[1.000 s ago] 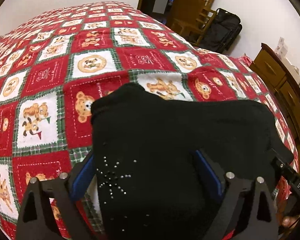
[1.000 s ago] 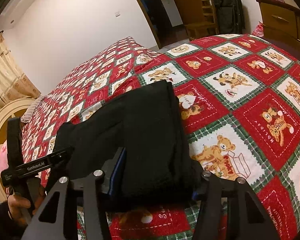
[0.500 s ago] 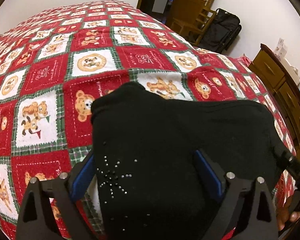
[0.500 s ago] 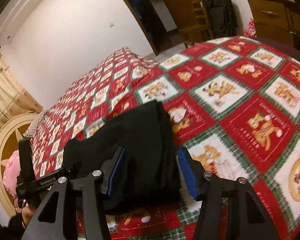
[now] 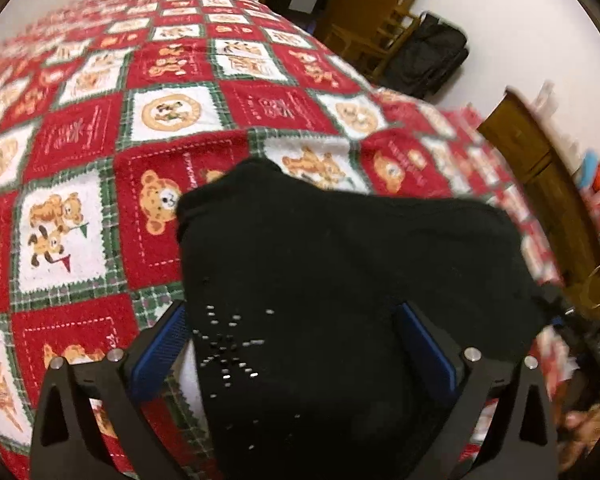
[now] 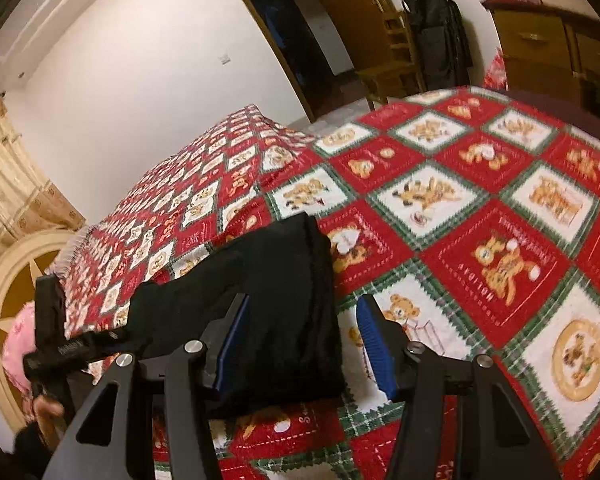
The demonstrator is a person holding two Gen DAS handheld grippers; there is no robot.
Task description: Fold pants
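The black pants (image 5: 340, 280) lie folded into a compact bundle on the red bear-patterned quilt (image 5: 100, 128); small studs show on the near part. My left gripper (image 5: 296, 344) is open, its blue pads either side of the bundle's near end. In the right wrist view the pants (image 6: 276, 300) lie left of centre. My right gripper (image 6: 300, 340) is open and raised, its left pad over the pants' right edge and its right pad over the quilt (image 6: 500, 240). The left gripper (image 6: 60, 344) shows at the far left.
A wooden dresser (image 5: 540, 184) stands off the bed's right side. A wooden chair (image 6: 392, 68) and a black bag (image 6: 440, 36) stand by the open doorway (image 6: 292, 36). A curtain (image 6: 16, 188) and pink object (image 6: 16, 344) are at left.
My right gripper has lifted and pulled back and right, so the pants now reach only its left pad. The left gripper has stayed open around the bundle and shifted slightly.
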